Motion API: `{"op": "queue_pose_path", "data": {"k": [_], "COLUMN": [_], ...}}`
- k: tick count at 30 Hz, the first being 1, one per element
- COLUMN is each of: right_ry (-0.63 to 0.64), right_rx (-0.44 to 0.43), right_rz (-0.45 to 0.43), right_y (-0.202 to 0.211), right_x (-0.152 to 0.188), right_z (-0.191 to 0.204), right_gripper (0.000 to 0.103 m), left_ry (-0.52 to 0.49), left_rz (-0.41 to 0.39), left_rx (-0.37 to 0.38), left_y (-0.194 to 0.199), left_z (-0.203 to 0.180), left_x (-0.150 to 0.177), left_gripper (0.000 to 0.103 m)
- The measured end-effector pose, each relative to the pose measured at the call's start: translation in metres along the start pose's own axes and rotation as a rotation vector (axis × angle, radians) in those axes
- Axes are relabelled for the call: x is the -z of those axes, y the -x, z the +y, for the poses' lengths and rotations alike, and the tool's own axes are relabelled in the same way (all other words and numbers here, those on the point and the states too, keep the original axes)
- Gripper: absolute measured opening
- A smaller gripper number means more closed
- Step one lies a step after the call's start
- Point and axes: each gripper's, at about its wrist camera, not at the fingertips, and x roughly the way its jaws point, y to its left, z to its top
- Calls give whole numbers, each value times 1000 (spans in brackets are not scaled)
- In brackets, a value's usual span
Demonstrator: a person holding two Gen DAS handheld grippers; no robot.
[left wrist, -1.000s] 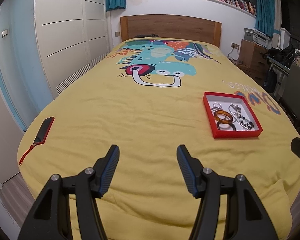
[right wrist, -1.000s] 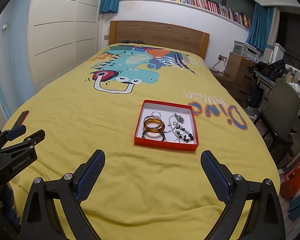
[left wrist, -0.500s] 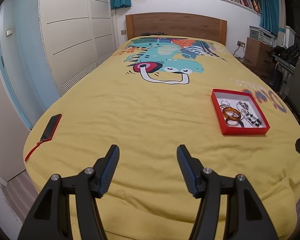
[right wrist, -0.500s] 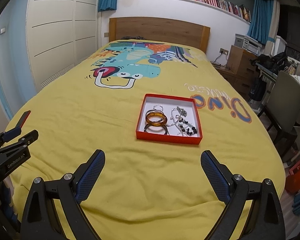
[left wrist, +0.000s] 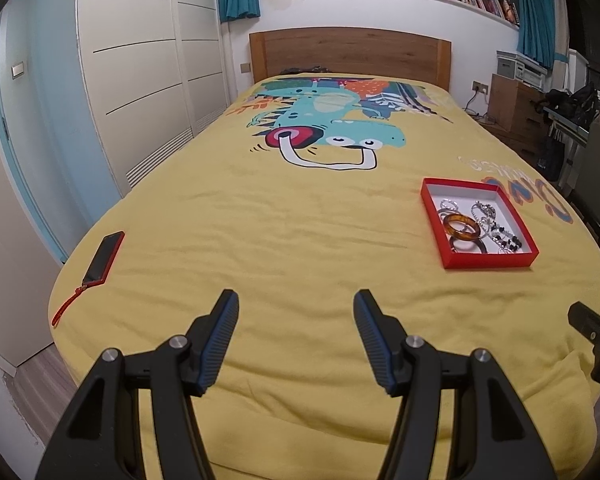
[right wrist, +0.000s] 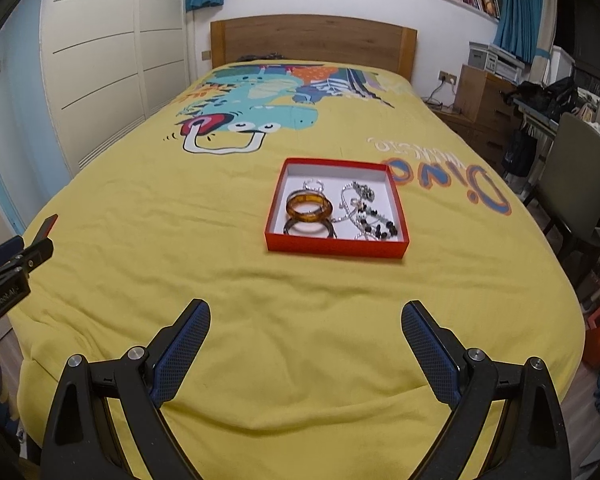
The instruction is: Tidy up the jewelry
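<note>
Both tools — left tool (left wrist: 296, 312) and right tool (right wrist: 306, 320) — gape wide and empty short of the red tray (right wrist: 336, 247), where the amber bangle (right wrist: 309, 208) and beaded chains (right wrist: 366, 212) already lie together — a scene fitting either sorting ahead or jewelry already gathered

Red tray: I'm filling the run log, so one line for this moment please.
left gripper open | right gripper open | red tray holds jewelry, untouched

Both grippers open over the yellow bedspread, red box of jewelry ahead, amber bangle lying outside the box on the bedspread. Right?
Not quite. The translucent amber bangle lies inside the shallow red cardboard box, resting on a dark bangle, not on the yellow bedspread; the right wrist view shows it plainly. The rest holds: the left gripper and right gripper are both open, the box ahead.
</note>
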Motion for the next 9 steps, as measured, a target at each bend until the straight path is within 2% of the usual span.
{"op": "queue_pose_path", "data": {"k": [9], "right_ry": [-5], "right_rx": [-1], "right_rz": [36], "right_y": [-12], "right_x": [5], "right_z": [1], "right_gripper": [95], "left_ry": [9], "left_rz": [34], "left_rx": [11], "left_y": [-11], "left_z": [2], "left_x": [5], "left_gripper": [58]}}
